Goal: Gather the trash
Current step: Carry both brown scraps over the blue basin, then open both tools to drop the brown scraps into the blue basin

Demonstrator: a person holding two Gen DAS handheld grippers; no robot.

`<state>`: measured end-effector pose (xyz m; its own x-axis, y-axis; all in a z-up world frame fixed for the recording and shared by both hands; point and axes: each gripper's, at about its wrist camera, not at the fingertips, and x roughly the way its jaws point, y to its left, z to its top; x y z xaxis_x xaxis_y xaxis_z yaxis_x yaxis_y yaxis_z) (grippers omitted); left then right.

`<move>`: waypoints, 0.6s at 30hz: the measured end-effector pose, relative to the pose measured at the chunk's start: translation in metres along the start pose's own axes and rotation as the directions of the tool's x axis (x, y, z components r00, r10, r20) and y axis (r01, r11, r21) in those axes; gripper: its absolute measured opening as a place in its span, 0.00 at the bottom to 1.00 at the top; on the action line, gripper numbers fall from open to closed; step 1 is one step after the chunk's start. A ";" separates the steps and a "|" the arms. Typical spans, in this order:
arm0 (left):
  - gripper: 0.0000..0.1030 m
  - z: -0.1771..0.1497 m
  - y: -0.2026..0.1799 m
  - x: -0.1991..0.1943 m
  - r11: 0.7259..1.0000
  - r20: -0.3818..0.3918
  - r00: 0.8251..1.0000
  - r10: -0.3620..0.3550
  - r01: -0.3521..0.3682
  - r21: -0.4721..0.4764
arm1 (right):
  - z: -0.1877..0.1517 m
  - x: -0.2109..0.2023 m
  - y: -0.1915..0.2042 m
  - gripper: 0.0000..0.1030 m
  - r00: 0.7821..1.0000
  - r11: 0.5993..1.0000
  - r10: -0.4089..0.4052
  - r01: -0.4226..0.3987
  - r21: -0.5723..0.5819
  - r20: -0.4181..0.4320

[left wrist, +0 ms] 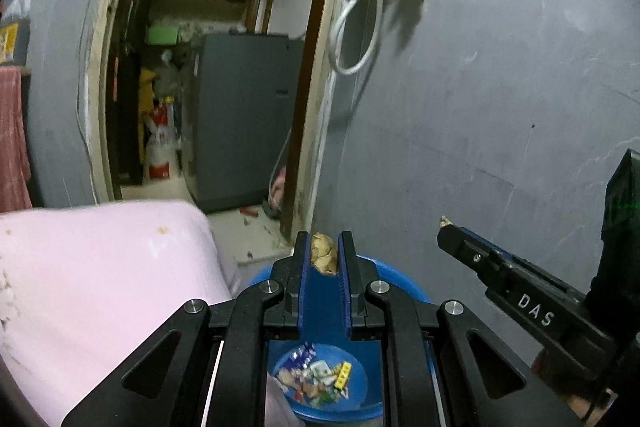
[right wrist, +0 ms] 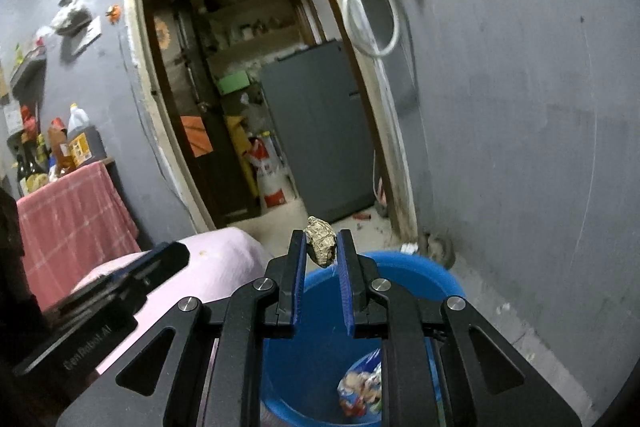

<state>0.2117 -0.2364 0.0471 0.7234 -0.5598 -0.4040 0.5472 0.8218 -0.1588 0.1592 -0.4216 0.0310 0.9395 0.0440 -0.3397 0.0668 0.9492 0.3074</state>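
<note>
Hovering two crumpled paper wads over the blue trash bucket

Left gripper (left wrist: 325,247) is clamped on a tan paper wad (left wrist: 324,254) directly above the blue bucket (left wrist: 400,279), wrappers (left wrist: 316,379) lying on its bottom. Right gripper (right wrist: 320,247) pinches a second paper wad (right wrist: 320,241) over the bucket's near rim (right wrist: 424,267); both need only part to drop.

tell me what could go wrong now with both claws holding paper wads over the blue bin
1. The left claw pinches its crumpled wad near the fingertips; it could slip early and miss the blue bin.
2. The right claw holds its wad near the bin's far rim, so a release here may land on the floor.
3. The claws are close and might collide.
</note>
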 end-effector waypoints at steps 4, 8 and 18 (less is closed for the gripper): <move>0.10 -0.007 0.005 0.014 1.000 -0.055 0.998 0.003 -0.004 -0.028 | -0.003 0.006 -0.004 0.14 0.999 1.000 0.000 0.000 0.022 -0.038; 0.10 -0.011 0.010 0.024 0.998 -0.090 0.996 -0.001 -0.004 -0.055 | -0.005 0.011 -0.004 0.14 0.998 1.000 0.001 0.000 0.023 -0.063; 0.21 -0.022 0.023 0.038 0.994 -0.172 0.985 -0.006 -0.014 -0.112 | -0.009 0.023 -0.007 0.15 0.993 0.999 -0.020 0.024 0.037 -0.115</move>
<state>0.2424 -0.2362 0.0086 0.6368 -0.5380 -0.5524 0.4870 0.8360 -0.2529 0.1775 -0.4245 0.0124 0.8932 0.0603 -0.4456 0.1019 0.9380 0.3314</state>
